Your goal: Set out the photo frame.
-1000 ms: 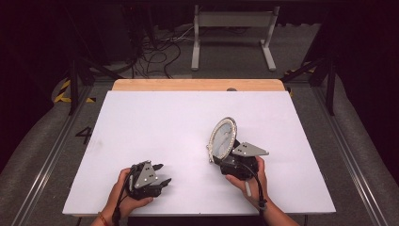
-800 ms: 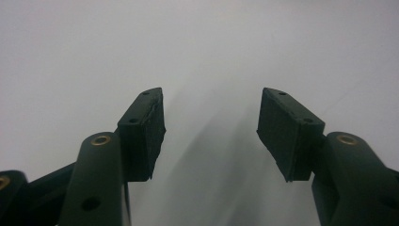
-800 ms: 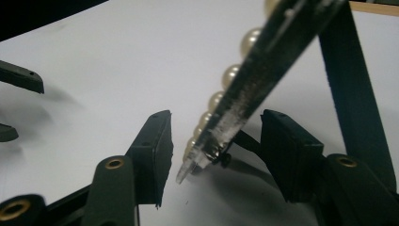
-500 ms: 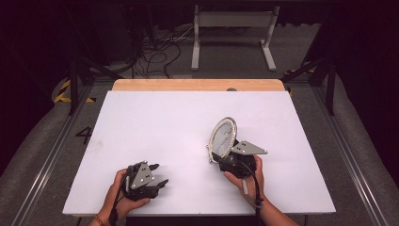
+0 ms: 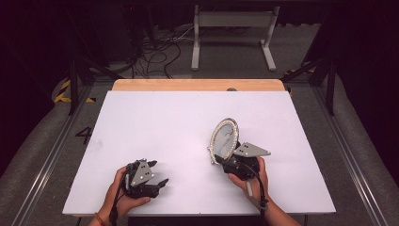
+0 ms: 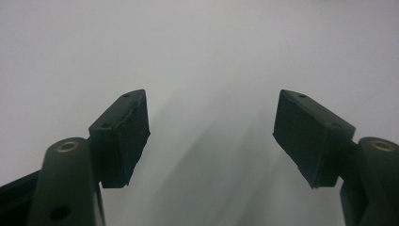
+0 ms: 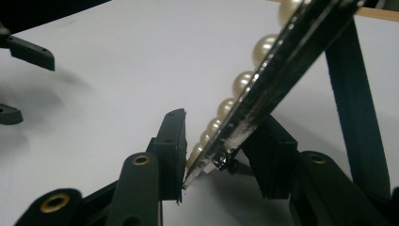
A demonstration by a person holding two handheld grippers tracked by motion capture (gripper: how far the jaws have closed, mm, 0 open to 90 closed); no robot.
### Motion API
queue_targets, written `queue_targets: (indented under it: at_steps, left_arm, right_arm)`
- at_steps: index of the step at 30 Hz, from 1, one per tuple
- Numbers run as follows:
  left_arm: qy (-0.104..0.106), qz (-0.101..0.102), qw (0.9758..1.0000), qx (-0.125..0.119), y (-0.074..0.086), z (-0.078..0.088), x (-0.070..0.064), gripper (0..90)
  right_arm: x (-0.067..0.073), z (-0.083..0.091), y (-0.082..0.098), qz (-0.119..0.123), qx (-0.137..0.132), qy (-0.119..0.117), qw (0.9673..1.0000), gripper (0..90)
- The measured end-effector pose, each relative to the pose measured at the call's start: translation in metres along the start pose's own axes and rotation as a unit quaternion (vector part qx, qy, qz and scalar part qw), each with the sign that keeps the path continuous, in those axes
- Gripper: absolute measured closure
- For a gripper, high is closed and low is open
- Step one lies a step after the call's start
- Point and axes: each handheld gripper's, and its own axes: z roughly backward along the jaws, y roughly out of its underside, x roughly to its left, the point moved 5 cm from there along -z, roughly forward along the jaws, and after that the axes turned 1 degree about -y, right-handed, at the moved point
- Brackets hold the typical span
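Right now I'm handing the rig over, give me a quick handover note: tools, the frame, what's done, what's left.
Left tool: jaws have just been opening, nothing between them, low at the near left of the white table.
Right tool: jaws have just been closing on the lower rim of the oval pearl-edged frame; pearls sit against one pad, the back against the other.
Frame: tilted up on edge, right of centre, back stand visible behind it.
Done: frame gripped.
Left: probably setting it up on its stand and letting go.
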Motion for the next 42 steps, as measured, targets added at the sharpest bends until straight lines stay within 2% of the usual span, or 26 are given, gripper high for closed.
queue_targets:
  at_steps: [6, 14, 21, 25, 28, 29, 31, 33, 36, 38, 41, 42]
  left_arm:
    - [0.011, -0.007, 0.9999, -0.001, -0.008, -0.009, -0.002, 27.4]
    - [0.020, -0.006, 0.9997, -0.010, -0.020, -0.016, -0.001, 26.2]
    - [0.025, -0.009, 0.9993, -0.027, -0.040, -0.022, -0.002, 22.3]
    - [0.042, -0.014, 0.9985, -0.031, -0.055, -0.032, -0.002, 21.7]
    - [0.060, -0.005, 0.9975, -0.037, -0.070, -0.044, 0.000, 21.1]
    - [0.070, 0.000, 0.9968, -0.039, -0.075, -0.049, 0.000, 20.6]
    - [0.083, -0.002, 0.9956, -0.044, -0.084, -0.059, 0.000, 20.1]
    - [0.108, -0.005, 0.9933, -0.040, -0.091, -0.070, -0.002, 19.0]
    - [0.124, -0.011, 0.9915, -0.038, -0.100, -0.085, -0.004, 17.6]
    - [0.131, -0.006, 0.9904, -0.042, -0.103, -0.093, -0.005, 16.2]
    - [0.141, 0.000, 0.9893, -0.036, -0.106, -0.102, -0.004, 14.4]
    - [0.147, 0.008, 0.9883, -0.039, -0.107, -0.104, -0.004, 14.3]
  right_arm:
    - [-0.004, 0.009, 0.004, 0.007, 0.006, -0.030, 0.9995, 62.8]
    - [-0.005, 0.015, 0.007, 0.007, 0.013, -0.048, 0.9987, 65.6]
    - [-0.004, 0.023, 0.011, 0.011, 0.019, -0.067, 0.9975, 70.1]
    - [-0.005, 0.026, 0.012, 0.009, 0.021, -0.071, 0.9972, 70.6]
    - [-0.004, 0.027, 0.012, 0.010, 0.019, -0.067, 0.9975, 68.0]
    - [-0.004, 0.028, 0.012, 0.012, 0.018, -0.060, 0.9979, 64.0]
    - [-0.005, 0.032, 0.011, 0.009, 0.013, -0.057, 0.9982, 64.6]
    - [-0.006, 0.036, 0.010, 0.008, 0.010, -0.054, 0.9985, 65.4]
    - [-0.005, 0.041, 0.009, 0.014, 0.007, -0.048, 0.9987, 66.3]
    - [-0.003, 0.043, 0.008, 0.018, 0.003, -0.042, 0.9989, 68.1]
    - [-0.002, 0.047, 0.006, 0.020, -0.002, -0.036, 0.9992, 73.0]
    - [-0.001, 0.047, 0.005, 0.022, 0.000, -0.034, 0.9992, 73.1]
